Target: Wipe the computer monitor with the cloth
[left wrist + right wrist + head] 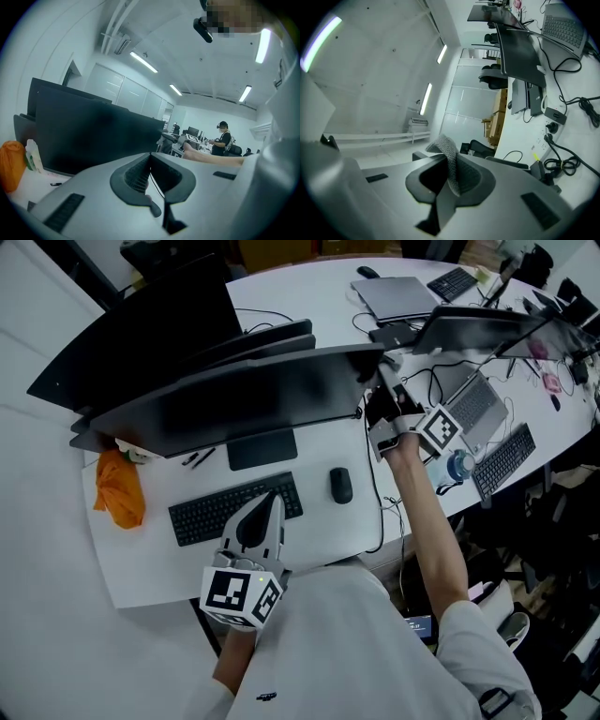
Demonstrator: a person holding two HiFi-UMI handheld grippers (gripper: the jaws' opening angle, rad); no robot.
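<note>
A white counter (323, 526) carries the wide dark monitor (253, 399). The left claw (270, 501) hovers above the keyboard (211, 512), clenched on nothing. The right claw (451, 161), at the monitor's right end, pinches the grey cloth (446, 147), which pokes out past its tips.

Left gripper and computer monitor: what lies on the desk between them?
The head view shows a black keyboard and, behind it, the monitor's flat stand base between the left gripper and the computer monitor.
</note>
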